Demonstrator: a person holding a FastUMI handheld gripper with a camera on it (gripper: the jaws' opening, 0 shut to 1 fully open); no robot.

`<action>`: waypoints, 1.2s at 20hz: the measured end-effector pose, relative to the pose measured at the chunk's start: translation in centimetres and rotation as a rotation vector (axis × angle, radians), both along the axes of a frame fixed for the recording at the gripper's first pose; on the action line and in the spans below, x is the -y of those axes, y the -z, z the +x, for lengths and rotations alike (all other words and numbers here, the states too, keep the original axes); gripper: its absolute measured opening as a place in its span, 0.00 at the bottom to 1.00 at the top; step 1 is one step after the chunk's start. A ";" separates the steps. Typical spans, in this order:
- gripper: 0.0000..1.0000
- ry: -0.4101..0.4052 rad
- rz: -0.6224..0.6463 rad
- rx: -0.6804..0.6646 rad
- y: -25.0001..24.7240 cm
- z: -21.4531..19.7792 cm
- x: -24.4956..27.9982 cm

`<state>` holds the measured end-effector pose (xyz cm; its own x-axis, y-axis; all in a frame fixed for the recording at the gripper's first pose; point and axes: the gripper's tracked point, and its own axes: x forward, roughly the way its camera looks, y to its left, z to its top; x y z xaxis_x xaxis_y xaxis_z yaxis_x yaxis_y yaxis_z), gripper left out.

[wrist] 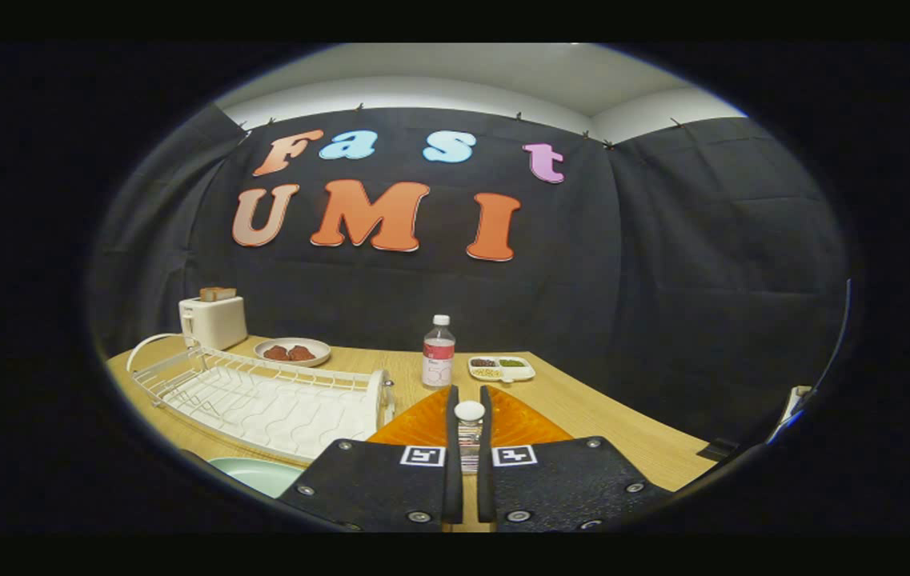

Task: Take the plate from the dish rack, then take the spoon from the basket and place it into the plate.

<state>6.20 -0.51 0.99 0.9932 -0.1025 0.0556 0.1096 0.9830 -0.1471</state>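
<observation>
Gripper (468,416) fingers are nearly together, pinching a small white-capped jar (469,436). Wire dish rack (262,396), white and glossy, sits around 10 o'clock, with the smooth pale-green plate (256,474) at 8 o'clock on the wooden table (623,432).

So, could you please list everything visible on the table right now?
White wire dish rack: one, left of the fingers.
Pale green plate: one, before the rack.
White toaster: one, behind the rack, toast in it.
Beige dish: one, brown food on it.
Clear water bottle: one, beyond the fingers.
White divided tray: one, right of the bottle.
Orange basket: one, under the fingers.
White-capped shaker: one, between the fingers.
Wooden table: one.
Gripper: nearly closed around the shaker.
</observation>
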 end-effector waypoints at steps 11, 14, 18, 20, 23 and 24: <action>0.07 -0.157 0.008 0.027 -1.9 -7.6 -5.9; 0.07 -0.228 0.026 0.008 -1.0 -9.3 -8.3; 0.07 -0.318 0.061 -0.056 1.4 -10.7 -11.0; 0.07 -0.356 0.069 -0.081 2.7 -11.2 -11.9; 0.07 -0.433 0.045 -0.100 4.2 -11.6 -13.6; 0.07 -0.453 0.033 -0.109 4.8 -11.7 -14.0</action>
